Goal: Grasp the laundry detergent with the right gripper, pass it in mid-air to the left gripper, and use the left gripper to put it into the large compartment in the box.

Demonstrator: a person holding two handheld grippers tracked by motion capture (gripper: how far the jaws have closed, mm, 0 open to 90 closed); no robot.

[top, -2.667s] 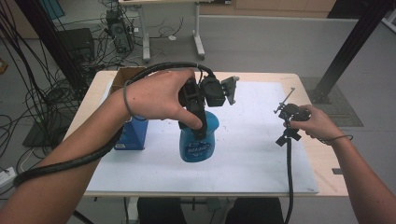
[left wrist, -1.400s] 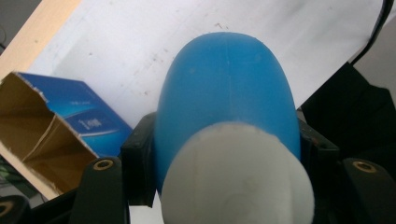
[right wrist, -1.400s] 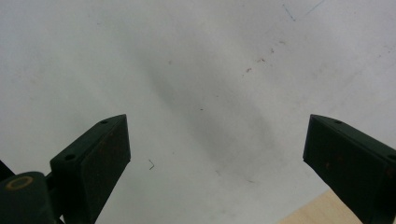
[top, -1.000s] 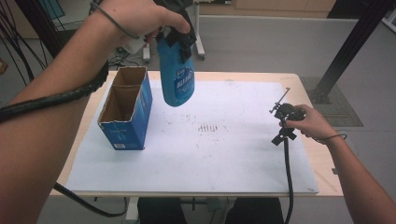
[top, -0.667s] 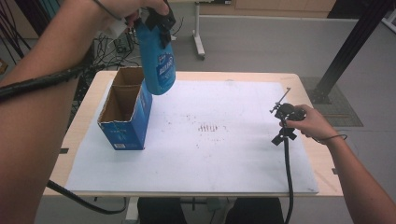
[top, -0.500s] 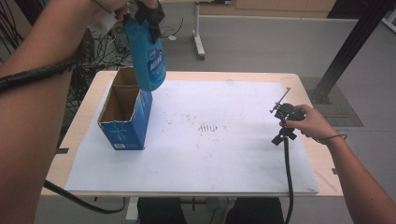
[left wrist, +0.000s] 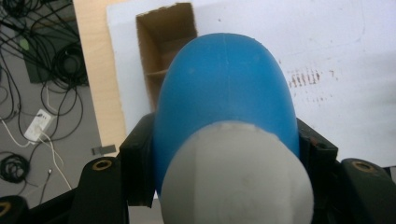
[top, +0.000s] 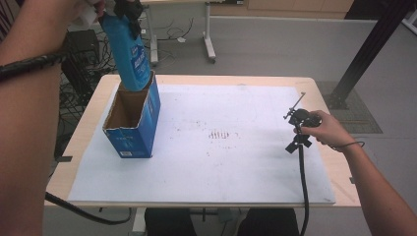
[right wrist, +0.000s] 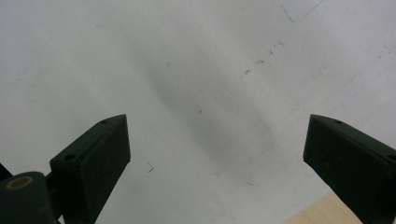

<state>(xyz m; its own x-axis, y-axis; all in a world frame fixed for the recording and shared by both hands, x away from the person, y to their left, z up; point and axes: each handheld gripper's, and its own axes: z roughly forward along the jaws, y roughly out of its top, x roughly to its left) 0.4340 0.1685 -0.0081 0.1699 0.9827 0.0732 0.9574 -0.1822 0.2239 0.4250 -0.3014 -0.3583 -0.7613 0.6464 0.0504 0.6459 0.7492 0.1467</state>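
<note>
A blue bottle [top: 129, 54] with a white cap hangs base-down over the far end of an open blue cardboard box [top: 147, 115]. My left gripper [top: 125, 10] is shut on the bottle near its top, high at the upper left of the high view. In the left gripper view the black jaws clamp both sides of the bottle [left wrist: 224, 88], with the left gripper [left wrist: 226, 140] looking down at the box [left wrist: 163, 42] beyond it. At the table's right side, my right gripper [top: 301, 119] rests in a hand. In its own view the right gripper [right wrist: 215, 158] stands open over bare white sheet.
A white sheet [top: 236, 162] with faint reddish marks covers the wooden table [top: 88, 142]. The right gripper's cable [top: 302, 187] runs toward the front edge. Tangled cables [left wrist: 42, 70] lie on the floor to the left. A black post [top: 369, 49] stands at the far right.
My left gripper has lifted the bottle from the middle of the table and carried it left, to above the box. The right gripper has stayed where it was.
</note>
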